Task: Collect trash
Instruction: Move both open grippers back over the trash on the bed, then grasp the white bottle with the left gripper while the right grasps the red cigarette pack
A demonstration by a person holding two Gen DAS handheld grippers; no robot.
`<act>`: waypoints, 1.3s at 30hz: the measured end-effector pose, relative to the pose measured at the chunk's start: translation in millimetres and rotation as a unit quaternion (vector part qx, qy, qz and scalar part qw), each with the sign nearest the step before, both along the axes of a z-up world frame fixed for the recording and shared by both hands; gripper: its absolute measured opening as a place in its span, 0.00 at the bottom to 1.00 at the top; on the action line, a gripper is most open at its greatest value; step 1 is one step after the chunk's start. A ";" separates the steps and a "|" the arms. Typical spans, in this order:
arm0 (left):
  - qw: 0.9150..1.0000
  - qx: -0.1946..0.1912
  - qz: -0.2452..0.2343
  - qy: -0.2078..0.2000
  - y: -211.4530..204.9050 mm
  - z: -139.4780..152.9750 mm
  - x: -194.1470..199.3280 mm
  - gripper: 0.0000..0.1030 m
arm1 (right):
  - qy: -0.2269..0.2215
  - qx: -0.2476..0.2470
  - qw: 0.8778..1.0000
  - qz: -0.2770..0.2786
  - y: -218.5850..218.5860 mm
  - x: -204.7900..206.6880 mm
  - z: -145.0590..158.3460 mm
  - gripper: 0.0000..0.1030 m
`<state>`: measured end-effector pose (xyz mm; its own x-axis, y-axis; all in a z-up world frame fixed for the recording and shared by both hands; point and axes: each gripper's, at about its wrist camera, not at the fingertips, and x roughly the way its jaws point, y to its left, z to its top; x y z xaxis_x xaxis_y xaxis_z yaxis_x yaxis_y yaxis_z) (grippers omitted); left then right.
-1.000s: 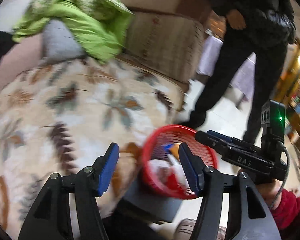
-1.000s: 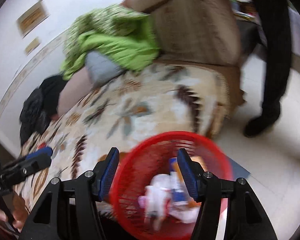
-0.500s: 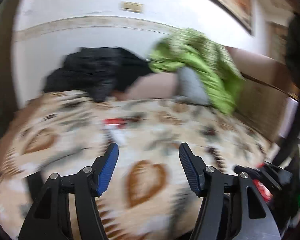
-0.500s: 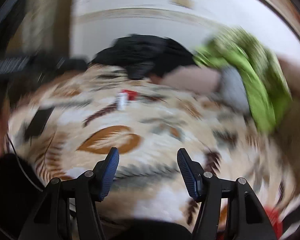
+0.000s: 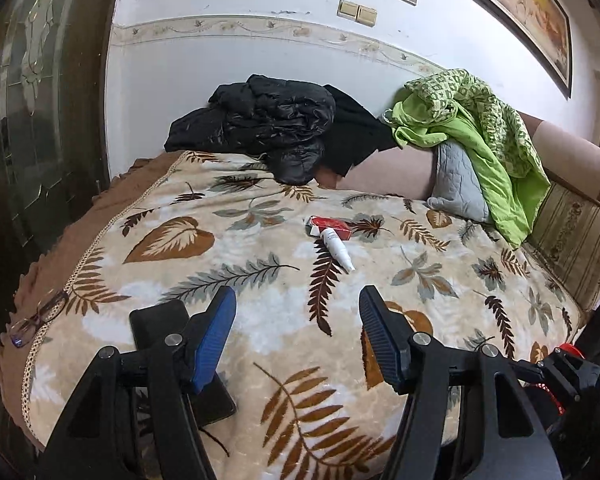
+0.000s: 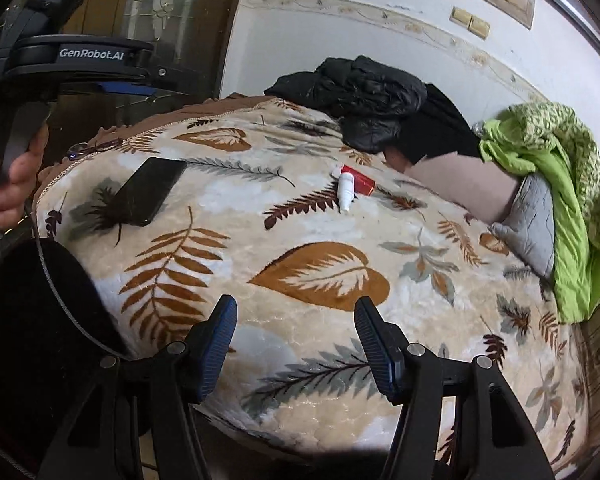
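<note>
Ahead, a leaf-patterned blanket (image 5: 227,264) over a sofa, with a black jacket (image 5: 267,128) and green cloth (image 5: 480,136) heaped along the back. Nearer the front edge, a dark phone (image 6: 149,192); glasses (image 5: 39,316) at the left border. Near mid-blanket, the trash: a red box (image 5: 332,227) and, touching its front side, a white tube (image 5: 338,249) lying flat. Left gripper (image 5: 293,340) and right gripper (image 6: 293,340) both low over the near edge, jaws moderately apart, nothing between them. Best to take one piece per gripper: straddle the tube across its narrow width, pads down close to the soft pile, close gently. Then the box by its long edges. Worth leaving phone and glasses alone.
</note>
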<state>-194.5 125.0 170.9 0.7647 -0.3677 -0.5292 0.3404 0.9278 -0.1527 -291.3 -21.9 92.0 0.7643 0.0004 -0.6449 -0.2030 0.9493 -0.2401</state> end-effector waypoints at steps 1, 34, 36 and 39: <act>1.000 -0.001 -0.002 0.002 -0.7 -1.2 0.6 0.61 | 0.002 0.000 1.000 0.000 -0.4 1.1 -0.9 0.63; 0.980 0.053 0.037 0.190 -190.9 -151.5 284.6 0.36 | 0.024 0.166 0.969 -0.181 -191.0 126.6 5.6 0.63; 0.981 0.044 0.042 0.186 -182.9 -150.3 280.2 0.33 | 0.025 0.165 0.971 -0.172 -187.5 130.4 5.8 0.63; 0.981 0.020 0.052 0.187 -162.3 -140.0 269.5 0.32 | 0.027 0.166 0.973 -0.160 -182.5 137.0 7.4 0.63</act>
